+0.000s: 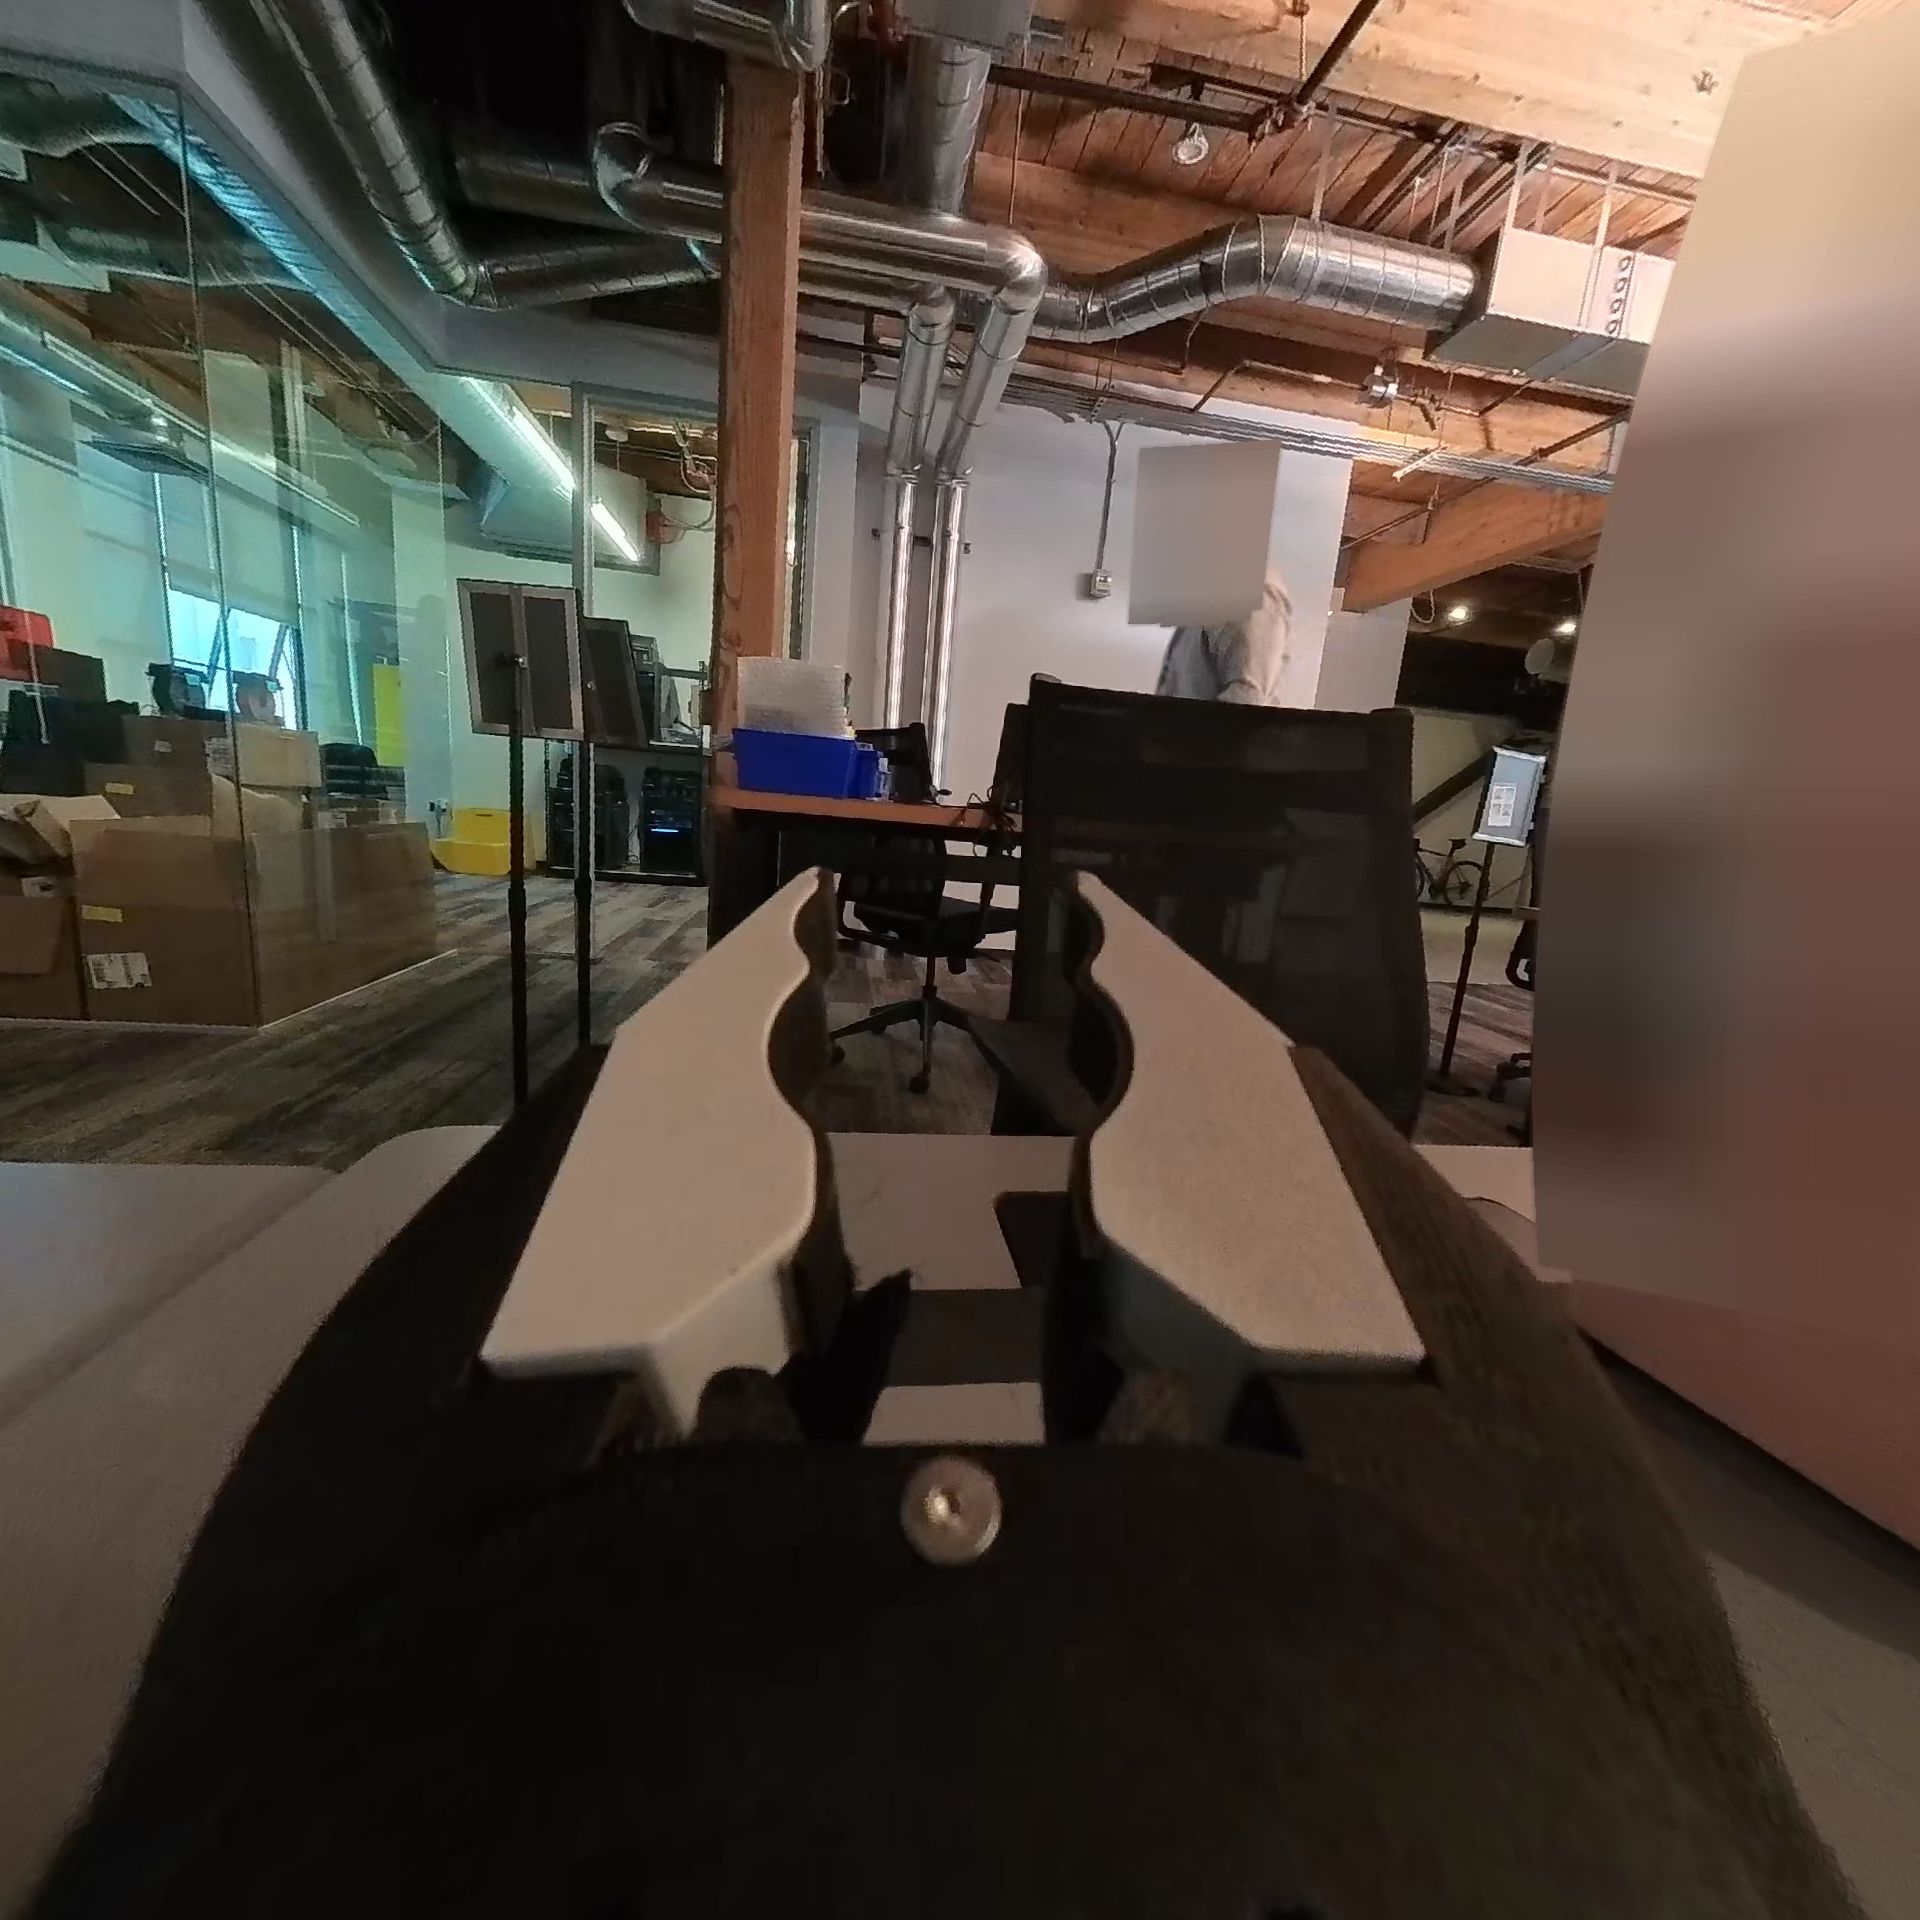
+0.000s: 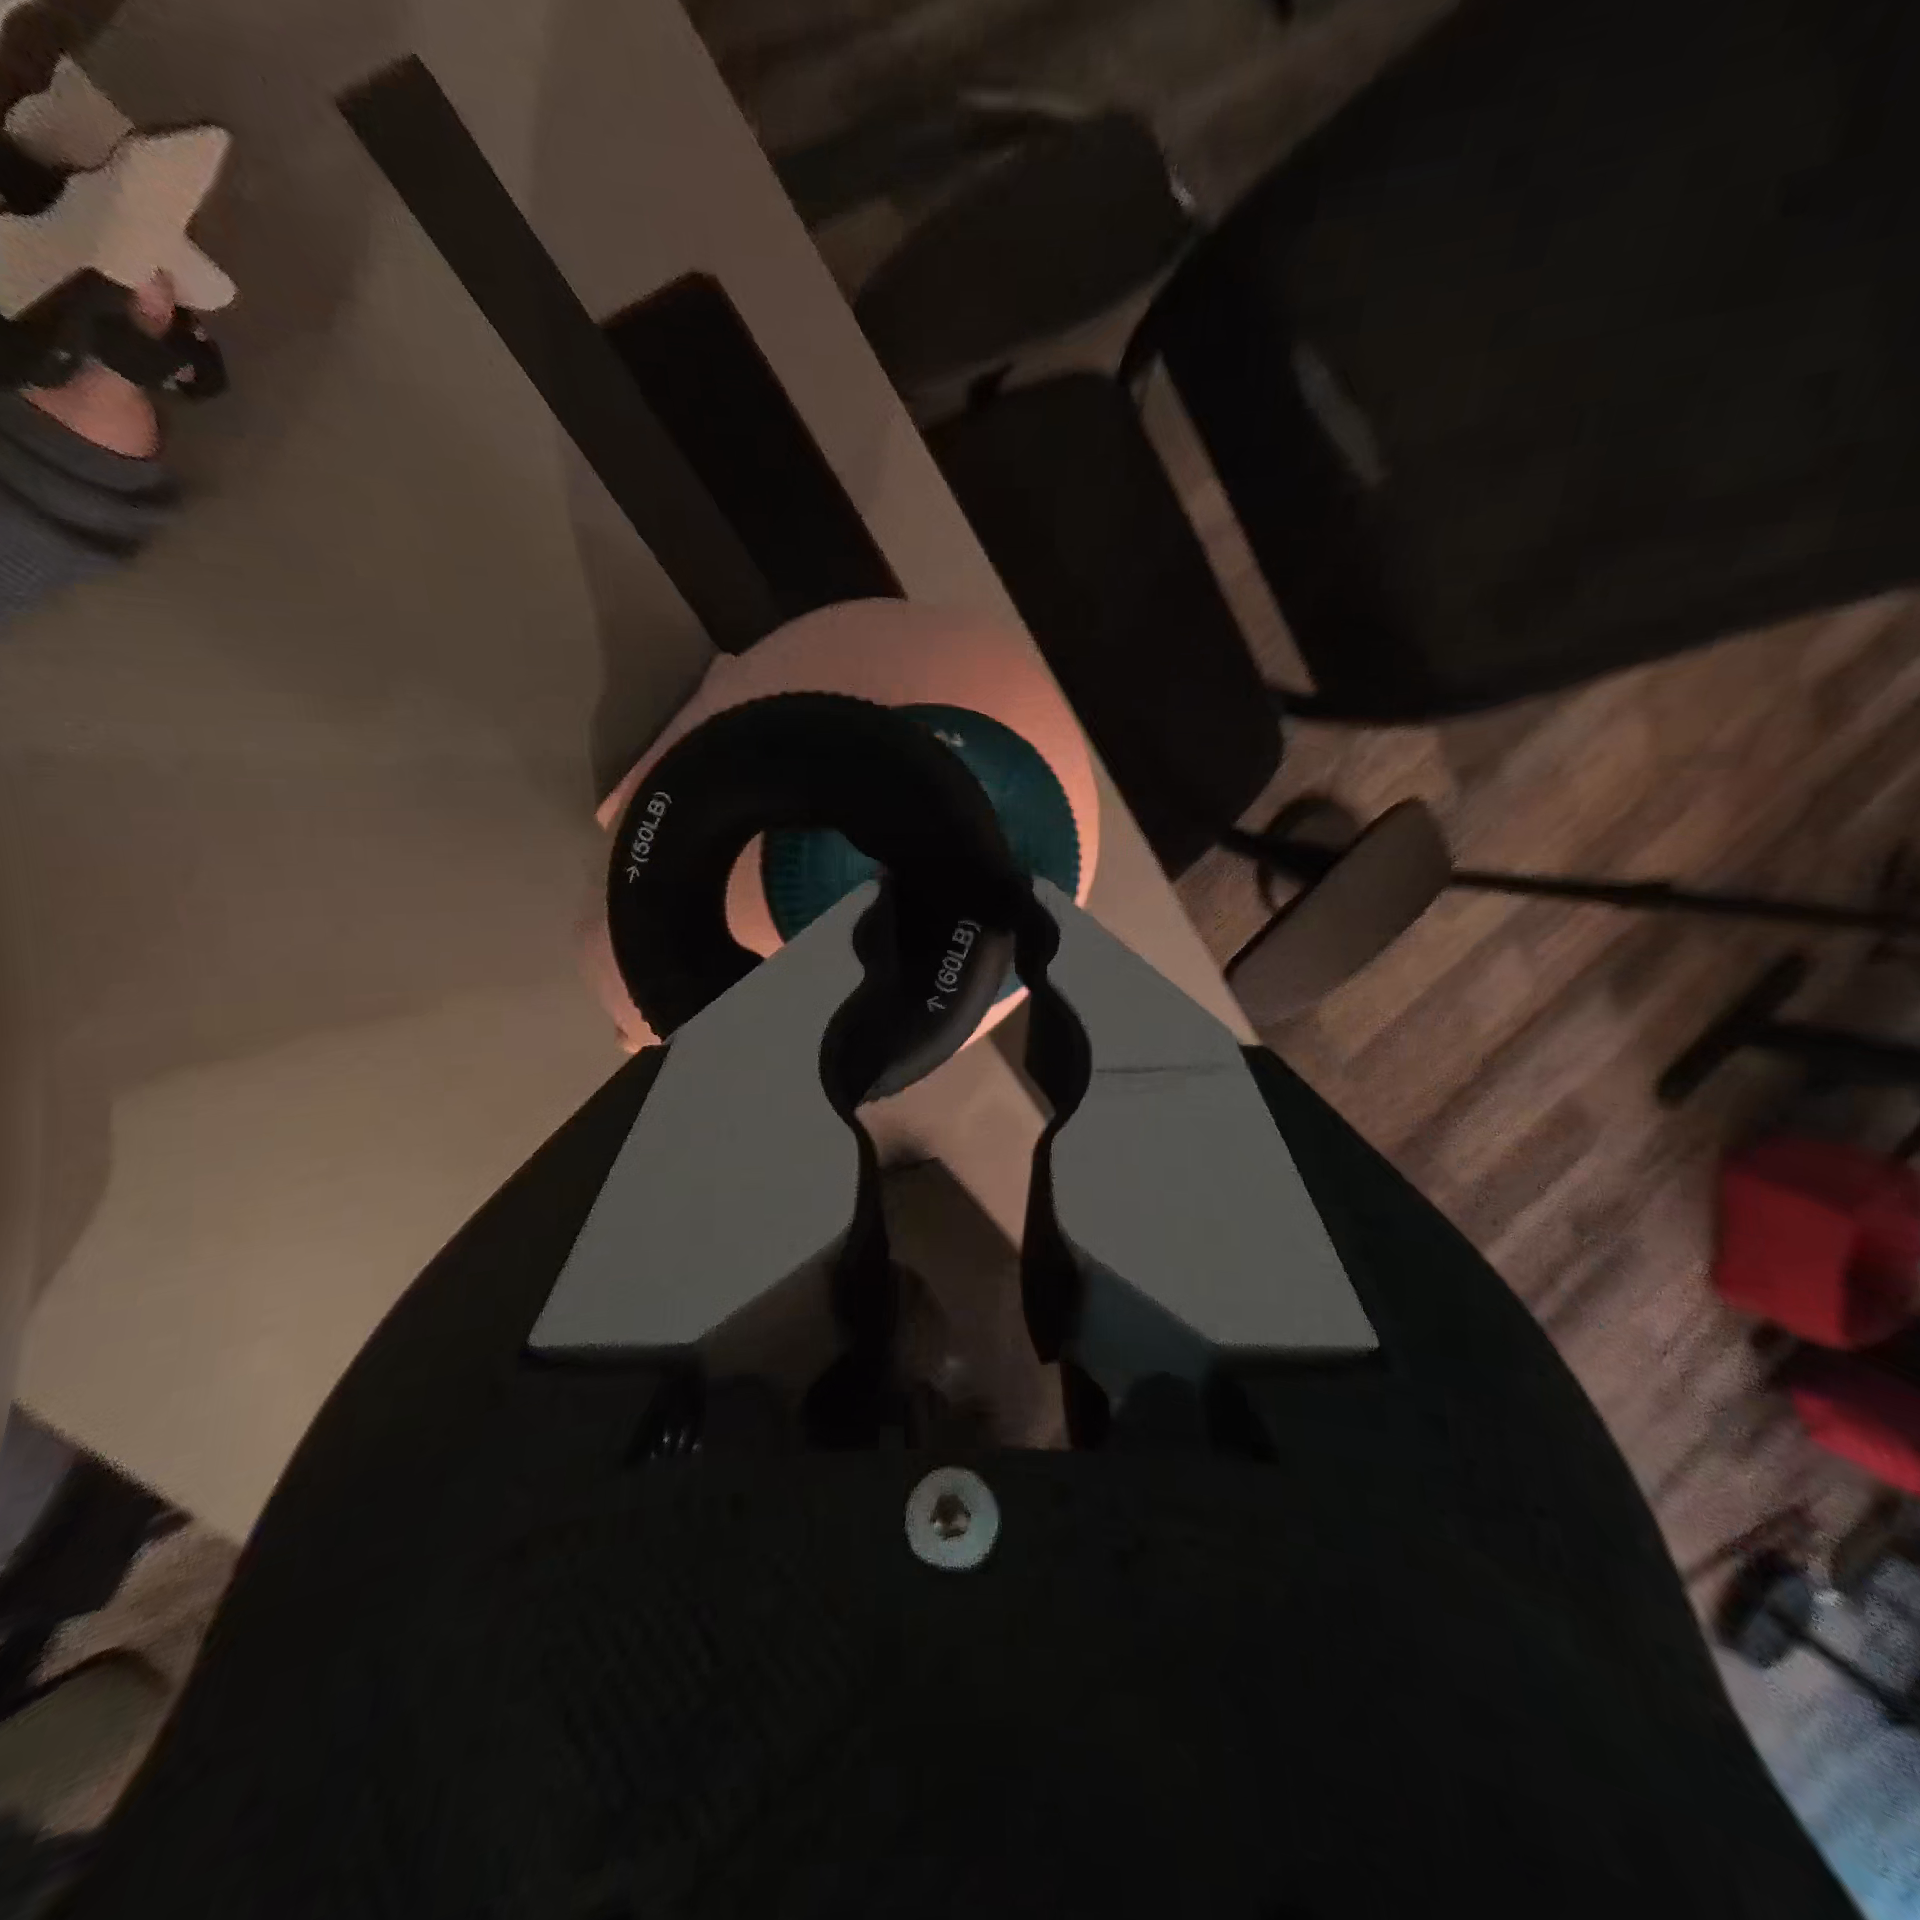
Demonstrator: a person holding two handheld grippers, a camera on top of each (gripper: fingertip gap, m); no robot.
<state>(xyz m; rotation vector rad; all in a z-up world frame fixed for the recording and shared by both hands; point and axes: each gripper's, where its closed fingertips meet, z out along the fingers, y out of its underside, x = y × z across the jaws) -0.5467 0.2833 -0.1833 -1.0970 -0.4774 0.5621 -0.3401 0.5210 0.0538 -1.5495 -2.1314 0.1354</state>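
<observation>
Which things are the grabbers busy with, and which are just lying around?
In use: right gripper, shut on black ring; teal ring and pink bowl beneath.
Lying about: left gripper, open, empty; table; chair; boxes.

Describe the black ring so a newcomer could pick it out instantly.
Find the pale table, then the pink bowl near its edge. Over it hangs the black ring, pinched in the right hand-held gripper; the teal ring lies beneath, inside the bowl.
</observation>
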